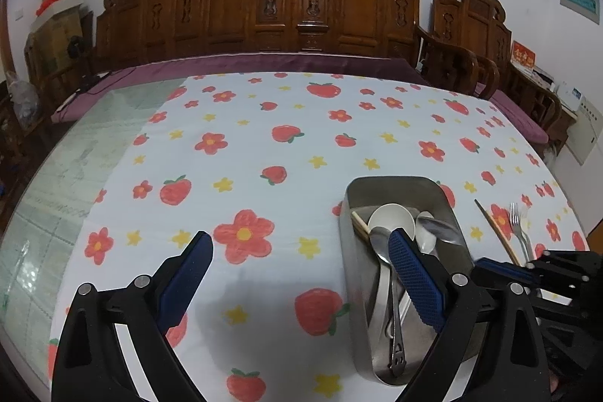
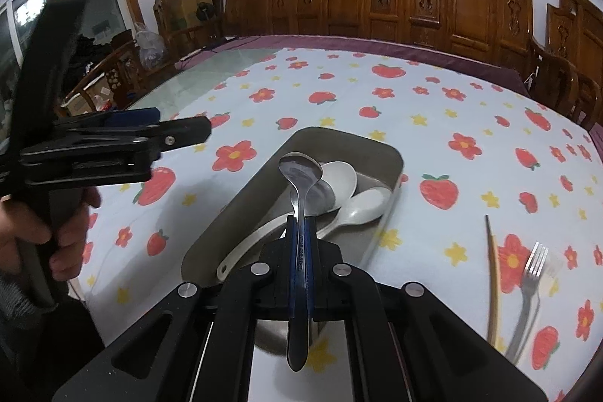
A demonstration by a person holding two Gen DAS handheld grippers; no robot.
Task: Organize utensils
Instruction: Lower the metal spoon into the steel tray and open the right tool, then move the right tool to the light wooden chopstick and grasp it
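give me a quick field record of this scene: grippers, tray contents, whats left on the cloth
left gripper: jaws wide open, nothing between them, over the cloth beside the tray
right gripper: jaws shut on the metal spoon, bowl end held above the tray
tray: metal, holds two white spoons, metal utensils and a chopstick
left on the tablecloth: fork and a second chopstick, lying to the right of the tray
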